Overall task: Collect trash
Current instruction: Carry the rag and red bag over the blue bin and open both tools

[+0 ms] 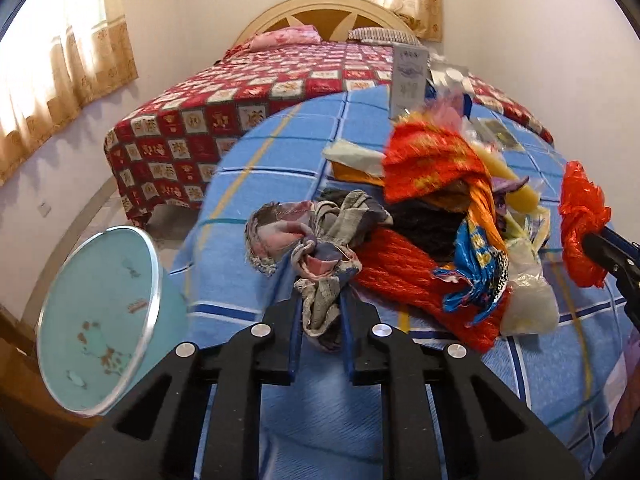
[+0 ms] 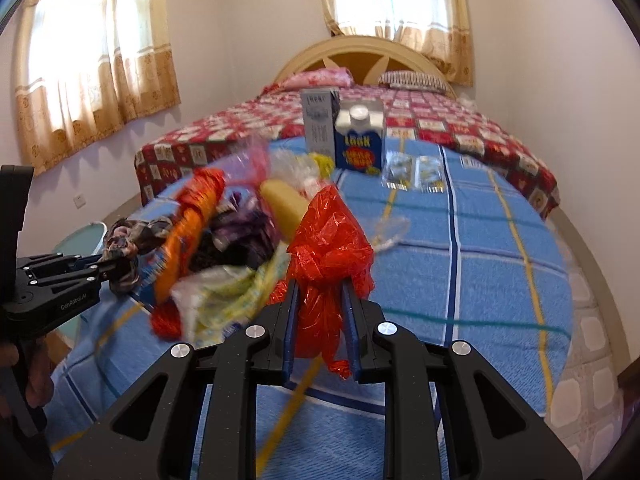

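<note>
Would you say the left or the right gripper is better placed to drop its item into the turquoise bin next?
Probably left: the left gripper, clamping the patterned rag, has the turquoise bin right beside it.

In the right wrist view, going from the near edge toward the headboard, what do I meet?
Right tongs shut on the red plastic bag → yellow sponge-like roll → blue carton → red patterned bedspread → pink pillow → headboard.

Right tool pinching red bag — lifted.
</note>
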`<state>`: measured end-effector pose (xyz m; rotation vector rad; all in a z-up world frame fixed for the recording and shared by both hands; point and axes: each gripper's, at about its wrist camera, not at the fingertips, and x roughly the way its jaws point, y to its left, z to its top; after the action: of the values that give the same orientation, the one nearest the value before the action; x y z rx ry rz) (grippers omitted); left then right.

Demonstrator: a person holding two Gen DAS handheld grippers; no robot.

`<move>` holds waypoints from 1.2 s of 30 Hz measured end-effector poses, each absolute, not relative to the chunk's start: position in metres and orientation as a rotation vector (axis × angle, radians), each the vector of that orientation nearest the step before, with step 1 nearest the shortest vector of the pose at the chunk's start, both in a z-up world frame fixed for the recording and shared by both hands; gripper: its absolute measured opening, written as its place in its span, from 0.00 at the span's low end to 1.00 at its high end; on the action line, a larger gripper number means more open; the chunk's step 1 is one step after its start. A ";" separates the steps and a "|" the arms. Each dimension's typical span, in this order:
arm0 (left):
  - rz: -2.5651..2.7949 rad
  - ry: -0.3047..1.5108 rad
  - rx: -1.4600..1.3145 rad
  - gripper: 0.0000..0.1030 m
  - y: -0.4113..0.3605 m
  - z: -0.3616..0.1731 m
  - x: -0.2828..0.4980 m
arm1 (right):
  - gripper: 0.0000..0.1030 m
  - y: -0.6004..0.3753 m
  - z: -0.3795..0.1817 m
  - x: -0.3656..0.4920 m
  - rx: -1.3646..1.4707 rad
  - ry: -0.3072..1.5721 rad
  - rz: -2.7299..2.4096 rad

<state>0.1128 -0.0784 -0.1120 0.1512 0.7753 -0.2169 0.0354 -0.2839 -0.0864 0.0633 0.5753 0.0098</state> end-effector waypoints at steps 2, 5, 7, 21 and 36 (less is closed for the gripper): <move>-0.203 0.749 0.158 0.15 -0.068 -0.102 0.107 | 0.20 -0.279 -0.080 0.034 0.054 0.556 0.021; -0.177 0.716 0.170 0.15 -0.052 -0.088 0.098 | 0.20 -0.268 -0.072 0.037 0.042 0.540 0.053; -0.149 0.696 0.185 0.15 -0.041 -0.081 0.094 | 0.20 -0.258 -0.066 0.040 0.036 0.529 0.080; 0.071 0.728 0.189 0.15 0.049 -0.081 0.091 | 0.21 -0.157 -0.048 0.081 -0.091 0.503 0.283; 0.215 0.776 0.156 0.16 0.113 -0.090 0.101 | 0.21 -0.078 -0.059 0.124 -0.195 0.559 0.427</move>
<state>0.1014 0.1134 -0.0900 0.1561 0.7757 0.2149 0.1244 -0.0781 -0.0594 -0.1946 0.5588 0.4272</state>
